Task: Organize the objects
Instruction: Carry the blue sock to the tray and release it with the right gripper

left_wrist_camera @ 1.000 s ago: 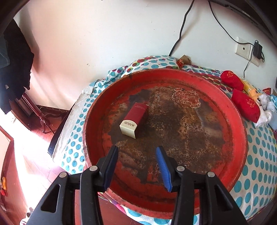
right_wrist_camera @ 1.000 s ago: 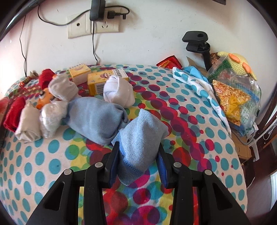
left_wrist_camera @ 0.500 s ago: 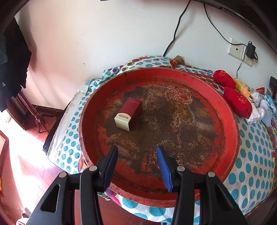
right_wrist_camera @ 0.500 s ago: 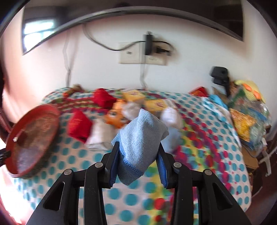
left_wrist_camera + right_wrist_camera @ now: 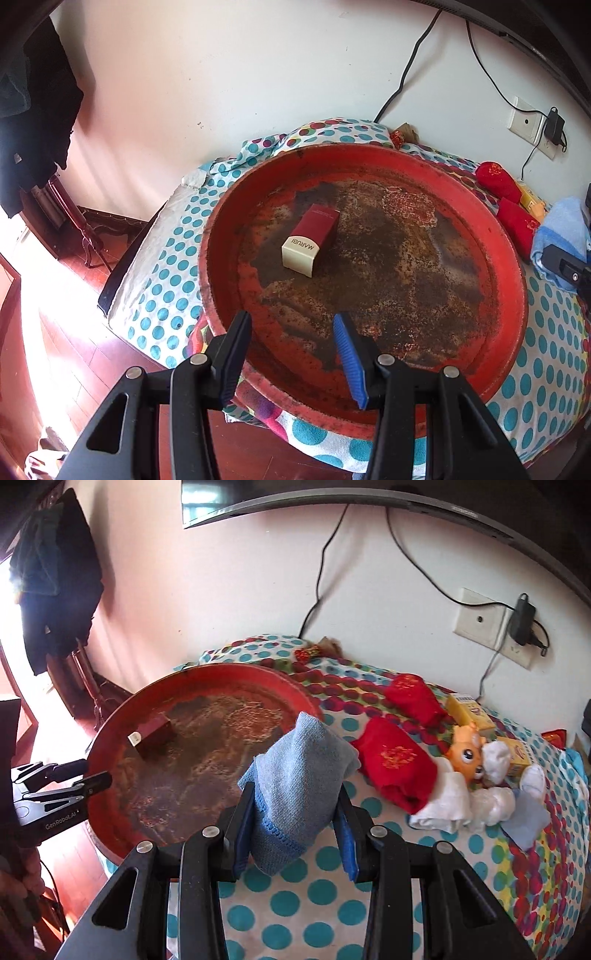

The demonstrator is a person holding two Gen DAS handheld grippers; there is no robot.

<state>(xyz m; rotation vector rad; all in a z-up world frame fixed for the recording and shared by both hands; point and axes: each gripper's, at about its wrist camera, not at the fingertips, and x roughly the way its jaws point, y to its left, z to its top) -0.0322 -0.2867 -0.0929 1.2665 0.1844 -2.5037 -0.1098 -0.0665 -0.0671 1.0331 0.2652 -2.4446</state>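
A big round red tray (image 5: 509,295) with a worn, rusty bottom lies on the dotted bedspread; its rim (image 5: 110,716) also shows in the right wrist view. Inside it rests a dark red box with a cream end (image 5: 312,240), seen too as the box (image 5: 153,734). My left gripper (image 5: 291,350) hovers open over the tray's near edge, nothing between its fingers. My right gripper (image 5: 295,823) is shut on a folded light blue cloth (image 5: 299,775), held above the bedspread just right of the tray. The cloth (image 5: 561,236) appears at the right edge of the left wrist view.
Two red pouches (image 5: 399,768), an orange toy (image 5: 467,749), yellow boxes (image 5: 469,709), white rolled cloths (image 5: 454,805) and another blue cloth (image 5: 524,819) lie right of the tray. A wall socket with a charger (image 5: 517,624) and cables hang behind. Floor (image 5: 55,332) drops off left.
My right gripper swung left with the blue cloth, from the pile to beside the red tray, and now shows in the left wrist view. The left gripper drifted slightly and stayed open.
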